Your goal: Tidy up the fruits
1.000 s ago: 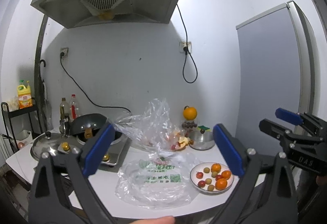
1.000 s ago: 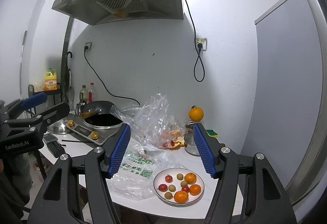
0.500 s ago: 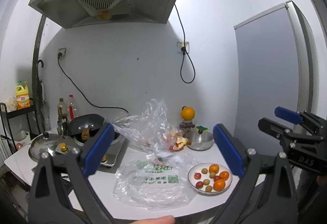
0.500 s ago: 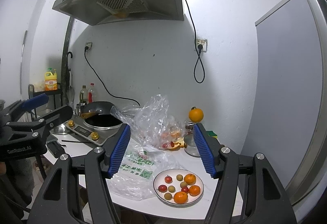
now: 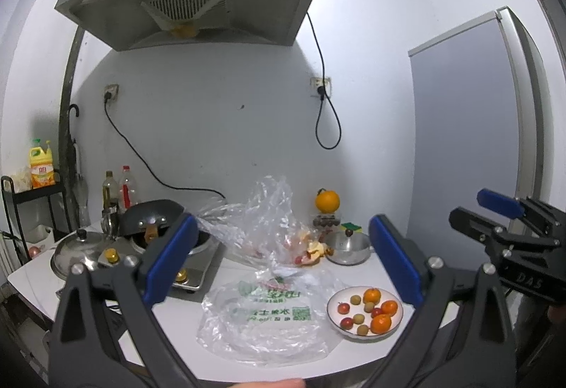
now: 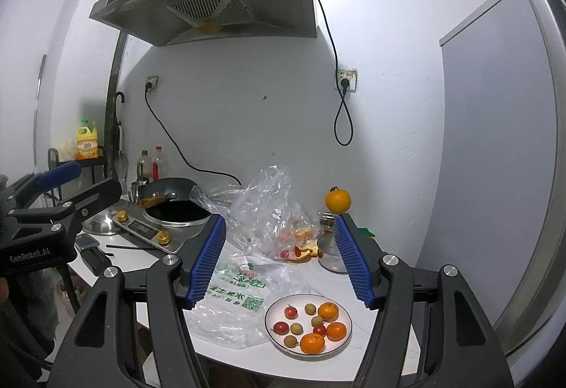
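A white plate at the counter's front right holds small oranges, red cherry tomatoes and greenish round fruits. A flat printed plastic bag lies left of it. A crumpled clear bag with fruit and peel sits behind. My left gripper is open and empty, held well back from the counter. My right gripper is open and empty, above the counter's front; it also shows at the right of the left wrist view.
A large orange stands on a jar near the wall beside a steel pot lid. A stove with a black wok, bottles, a steel lid and a rack fill the left. A grey fridge stands at the right.
Both grippers have drawn back and risen slightly, so the counter and plate look a little smaller and lower. Both stay open and empty.
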The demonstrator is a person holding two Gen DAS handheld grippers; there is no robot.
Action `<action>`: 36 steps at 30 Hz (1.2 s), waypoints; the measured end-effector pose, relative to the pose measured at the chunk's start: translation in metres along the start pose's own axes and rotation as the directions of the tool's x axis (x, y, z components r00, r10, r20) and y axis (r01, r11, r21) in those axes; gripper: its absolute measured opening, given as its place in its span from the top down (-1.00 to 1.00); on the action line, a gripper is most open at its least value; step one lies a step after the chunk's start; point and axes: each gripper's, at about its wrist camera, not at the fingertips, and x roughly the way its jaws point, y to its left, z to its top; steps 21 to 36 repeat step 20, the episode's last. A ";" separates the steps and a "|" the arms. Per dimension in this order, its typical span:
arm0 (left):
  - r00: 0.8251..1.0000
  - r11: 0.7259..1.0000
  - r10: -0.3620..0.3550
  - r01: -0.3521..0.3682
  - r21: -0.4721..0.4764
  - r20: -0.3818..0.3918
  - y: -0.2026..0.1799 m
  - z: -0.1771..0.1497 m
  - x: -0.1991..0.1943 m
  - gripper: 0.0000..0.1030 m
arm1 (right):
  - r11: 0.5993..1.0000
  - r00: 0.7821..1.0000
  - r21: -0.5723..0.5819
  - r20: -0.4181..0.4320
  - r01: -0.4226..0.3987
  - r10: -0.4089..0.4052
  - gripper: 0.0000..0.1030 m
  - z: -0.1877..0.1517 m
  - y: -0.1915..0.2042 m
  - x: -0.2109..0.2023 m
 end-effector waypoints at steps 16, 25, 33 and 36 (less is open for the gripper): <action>1.000 1.000 -0.006 0.006 0.005 -0.003 -0.003 -0.003 -0.003 -0.92 | 1.000 1.000 -0.002 -0.003 -0.003 0.003 -0.30 -0.002 -0.001 0.001; 1.000 1.000 0.000 0.000 -0.001 -0.001 -0.003 -0.003 -0.001 -0.92 | 1.000 1.000 0.000 -0.001 -0.001 0.001 -0.30 -0.002 -0.001 0.000; 1.000 1.000 0.000 0.000 -0.001 -0.001 -0.003 -0.003 -0.001 -0.92 | 1.000 1.000 0.000 -0.001 -0.001 0.001 -0.30 -0.002 -0.001 0.000; 1.000 1.000 0.000 0.000 -0.001 -0.001 -0.003 -0.003 -0.001 -0.92 | 1.000 1.000 0.000 -0.001 -0.001 0.001 -0.30 -0.002 -0.001 0.000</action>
